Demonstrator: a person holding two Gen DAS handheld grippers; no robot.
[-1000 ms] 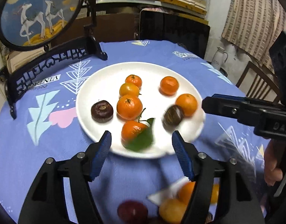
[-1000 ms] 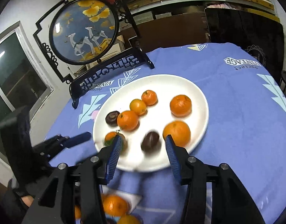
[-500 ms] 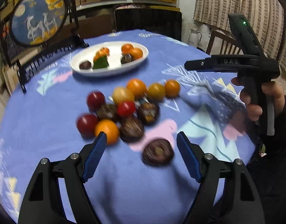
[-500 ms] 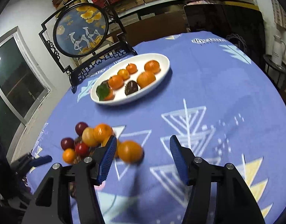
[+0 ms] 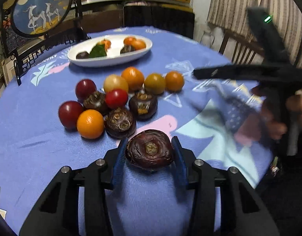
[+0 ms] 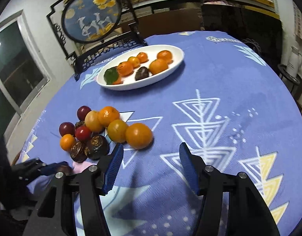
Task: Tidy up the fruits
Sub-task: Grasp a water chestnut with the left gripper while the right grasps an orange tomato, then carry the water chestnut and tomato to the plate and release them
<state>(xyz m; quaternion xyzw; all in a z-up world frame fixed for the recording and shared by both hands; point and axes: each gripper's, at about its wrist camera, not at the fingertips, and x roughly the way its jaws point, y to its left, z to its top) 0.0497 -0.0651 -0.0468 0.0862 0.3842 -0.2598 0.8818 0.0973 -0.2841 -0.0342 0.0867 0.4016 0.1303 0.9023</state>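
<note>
**Q:** What has changed since half a second ago?

**A:** Half a second ago the left gripper (image 5: 150, 151) stood wide with a dark purple fruit (image 5: 150, 151) lying ahead of its pads. Now both blue pads (image 5: 119, 157) press against that fruit's sides, clamping it just above the blue patterned tablecloth (image 5: 42, 149).

**Q:** And the right gripper?

**A:** The right gripper (image 6: 150, 166) hangs over bare cloth, its jaws spread apart with nothing between them. An orange fruit (image 6: 138, 135) sits just ahead of its left pad, not touching it.

**Q:** Where is the rest of the fruit?

**A:** A loose cluster (image 5: 119, 98) of red, orange, yellow and dark brown fruits lies on the cloth just beyond the clamped one. Farther back, a white plate (image 6: 170, 70) holds several oranges, dark fruits and a green leaf (image 6: 111, 75). Behind the plate stands a round decorative screen (image 6: 92, 14) in a black frame.
</note>
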